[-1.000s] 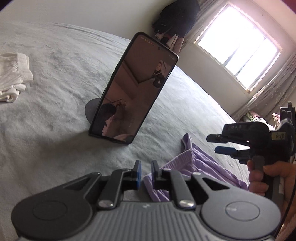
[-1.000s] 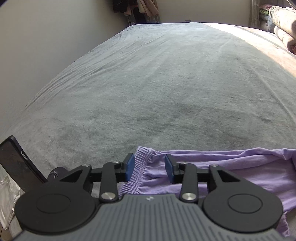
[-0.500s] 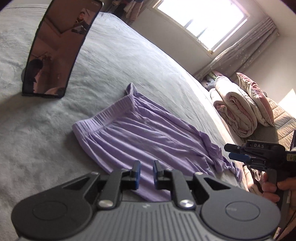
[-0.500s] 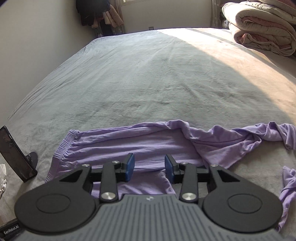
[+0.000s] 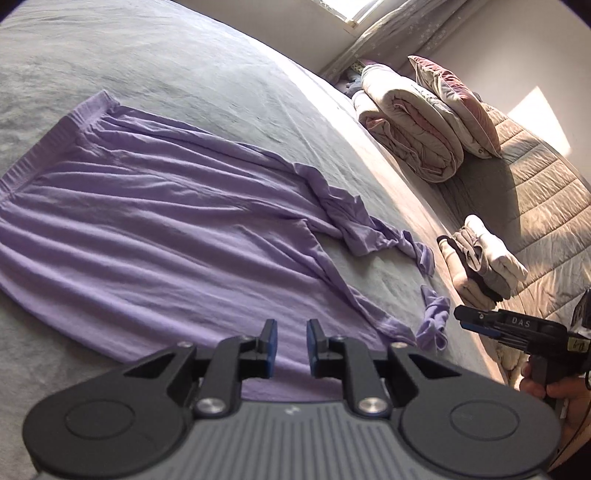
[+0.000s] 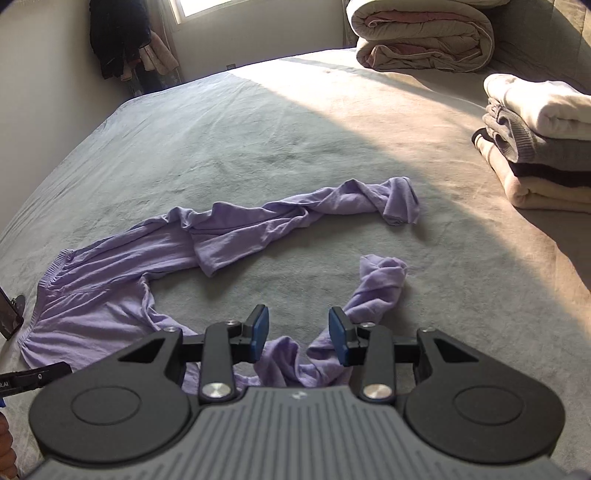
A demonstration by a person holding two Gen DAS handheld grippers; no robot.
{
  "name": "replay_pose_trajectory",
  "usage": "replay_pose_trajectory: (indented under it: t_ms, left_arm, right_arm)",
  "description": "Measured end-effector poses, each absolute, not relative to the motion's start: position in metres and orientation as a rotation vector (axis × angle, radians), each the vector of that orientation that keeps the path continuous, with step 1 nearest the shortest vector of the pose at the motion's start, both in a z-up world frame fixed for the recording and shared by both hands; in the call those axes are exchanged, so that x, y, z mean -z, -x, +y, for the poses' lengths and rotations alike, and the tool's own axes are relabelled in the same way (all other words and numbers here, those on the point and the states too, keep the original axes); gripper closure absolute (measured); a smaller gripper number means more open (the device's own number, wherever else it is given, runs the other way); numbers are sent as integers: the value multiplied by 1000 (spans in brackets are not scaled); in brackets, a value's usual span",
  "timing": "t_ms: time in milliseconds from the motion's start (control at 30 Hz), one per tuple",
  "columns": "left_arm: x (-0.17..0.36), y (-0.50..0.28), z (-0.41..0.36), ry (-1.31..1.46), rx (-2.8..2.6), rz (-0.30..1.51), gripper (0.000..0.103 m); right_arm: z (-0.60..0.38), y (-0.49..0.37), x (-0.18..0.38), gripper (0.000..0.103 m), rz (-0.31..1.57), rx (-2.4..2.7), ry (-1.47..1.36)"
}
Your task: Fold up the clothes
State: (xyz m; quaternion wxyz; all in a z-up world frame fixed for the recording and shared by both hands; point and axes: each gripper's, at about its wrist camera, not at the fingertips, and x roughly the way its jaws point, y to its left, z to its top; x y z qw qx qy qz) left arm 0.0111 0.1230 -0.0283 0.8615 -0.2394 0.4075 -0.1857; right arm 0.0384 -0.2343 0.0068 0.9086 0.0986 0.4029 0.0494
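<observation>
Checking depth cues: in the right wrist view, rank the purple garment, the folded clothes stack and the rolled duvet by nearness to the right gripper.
From the right gripper:
1. Purple garment, directly below and ahead.
2. Folded clothes stack, right edge.
3. Rolled duvet, far top.

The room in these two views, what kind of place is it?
Most likely a home bedroom. A wide bed with a grey cover fills both views, a rolled quilt lies at its far end, and a stack of folded clothes sits beside the purple garment.
</observation>
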Motion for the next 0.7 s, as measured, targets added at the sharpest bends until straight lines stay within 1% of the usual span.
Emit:
replay_pose_trajectory:
  t_ms: [67, 133, 200, 333, 500, 700]
  left_arm:
    - [29, -14, 105, 480, 430, 865, 87]
    - [29, -17, 86, 452, 474, 873, 84]
    - [28, -17, 69, 422, 521, 886, 83]
    - [22, -13, 29, 348, 642, 897, 79]
    - [15, -4, -16, 258, 782, 871, 81]
    - [22, -21, -71, 156, 809, 922, 81]
  right_arm:
    - [-252, -33, 1, 63, 827, -95, -227]
    - [-266, -29, 10, 63, 812, -91, -261]
    - [-280, -27, 20, 63, 798, -95, -308]
    - [-289, -45, 29, 63, 875, -47, -396]
    - [-291, -64, 32, 63, 881, -69, -480]
    - [-307, -67, 31, 63, 910, -49, -453]
